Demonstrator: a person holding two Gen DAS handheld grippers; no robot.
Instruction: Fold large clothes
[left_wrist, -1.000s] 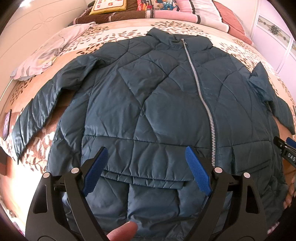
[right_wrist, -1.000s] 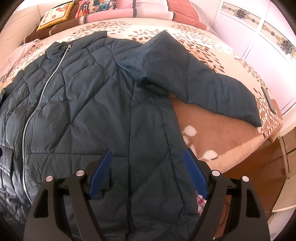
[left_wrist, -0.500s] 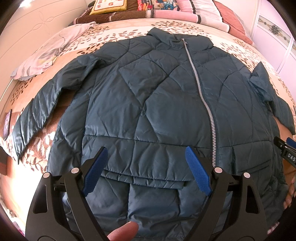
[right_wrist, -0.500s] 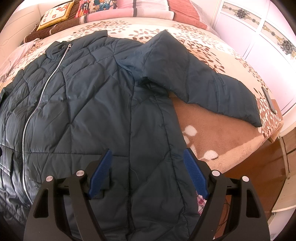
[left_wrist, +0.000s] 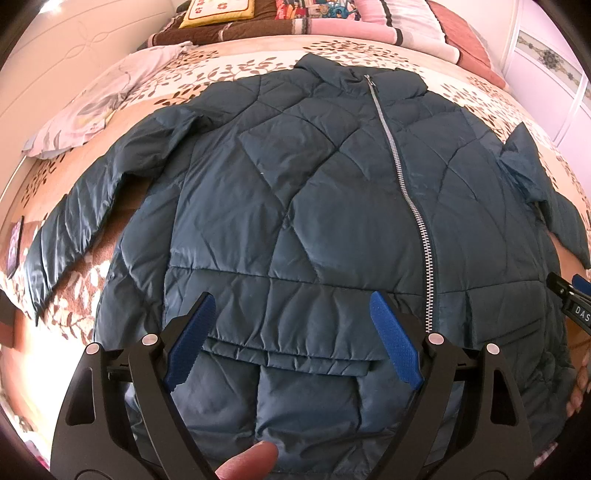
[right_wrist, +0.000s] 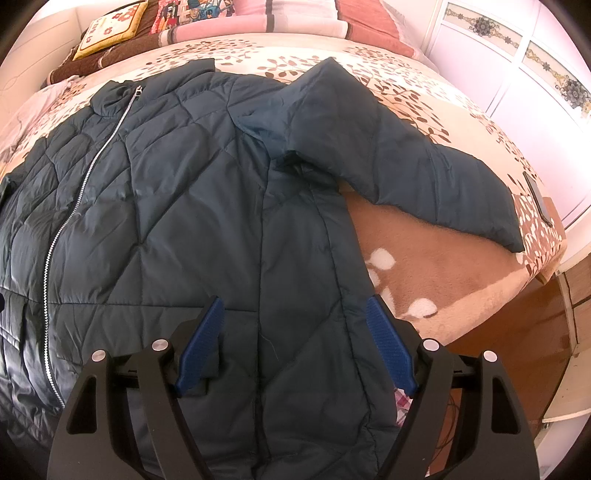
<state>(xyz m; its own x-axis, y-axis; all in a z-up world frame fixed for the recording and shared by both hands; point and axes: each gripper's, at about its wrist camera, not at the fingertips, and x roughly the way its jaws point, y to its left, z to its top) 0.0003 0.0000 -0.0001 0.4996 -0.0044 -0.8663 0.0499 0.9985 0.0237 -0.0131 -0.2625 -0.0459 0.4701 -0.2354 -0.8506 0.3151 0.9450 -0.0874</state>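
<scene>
Directly below left hand-held gripper (left_wrist: 291, 332), jacket (left_wrist: 314, 206), untouched

Home bedroom, wide bed (left_wrist: 461, 96) with leaf-print cover, yellow cushion (left_wrist: 218, 11) and striped folded blankets (left_wrist: 388, 26) at 12 o'clock, white headboard (left_wrist: 74, 66) at 10 o'clock, ornamented wardrobe doors (right_wrist: 517, 66) at 2 o'clock, wooden floor (right_wrist: 517, 332) at 4 o'clock

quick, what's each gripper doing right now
left gripper: open, over the jacket, holding nothing
right gripper: open, over the jacket, holding nothing
</scene>
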